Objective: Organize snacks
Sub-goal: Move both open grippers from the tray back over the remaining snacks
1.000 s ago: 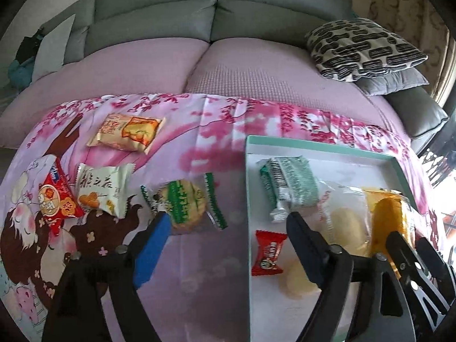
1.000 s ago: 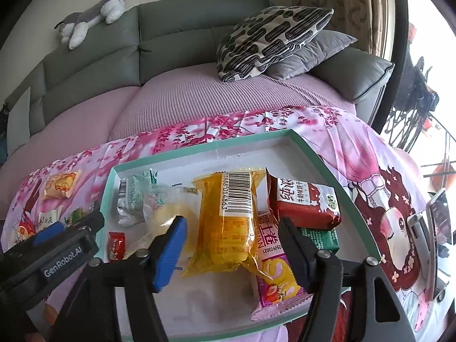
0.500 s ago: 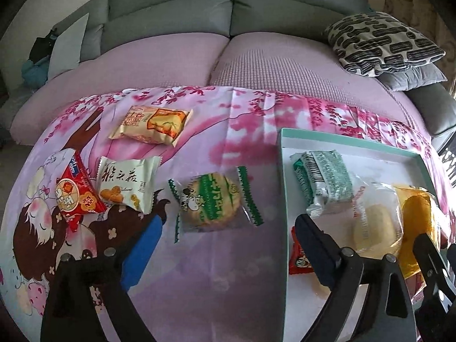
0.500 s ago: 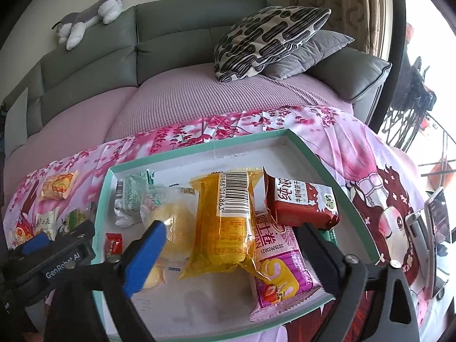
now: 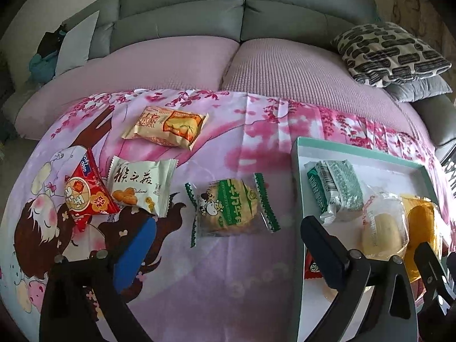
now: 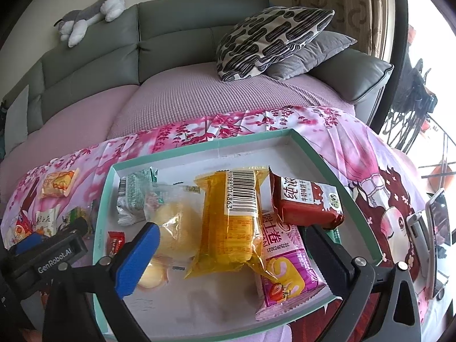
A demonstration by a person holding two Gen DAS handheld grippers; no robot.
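Left gripper (image 5: 228, 245) low in the left wrist frame, jaws spread wide and opening, nothing between them, hovering over the pink printed cloth (image 5: 233, 273). Just past its tips, centre frame, the green-and-clear cookie pack (image 5: 231, 206) lies flat on the cloth. Left of it the white pack (image 5: 141, 186), then the red pack (image 5: 85, 196) overlapping its edge; farther up, upper-middle left, the tan pack (image 5: 166, 125). Right gripper (image 6: 233, 245) low in the right wrist frame, jaws wide apart, gripping nothing, tips over the teal-rimmed tray (image 6: 199, 149). Between the tips lies the yellow barcode pack (image 6: 230, 222), atop a pink strawberry-roll pack (image 6: 287, 273); clear bun pack (image 6: 173, 222) to its left, small red candy (image 6: 115, 242) at the tray's left side, green-silver pack (image 6: 134, 196) behind that, dark red biscuit pack (image 6: 307, 202) right of centre. Beyond the table, mauve-covered sofa (image 6: 199, 91), patterned cushion (image 6: 270, 37) upper right, plush toy (image 6: 91, 14) upper left on the backrest.
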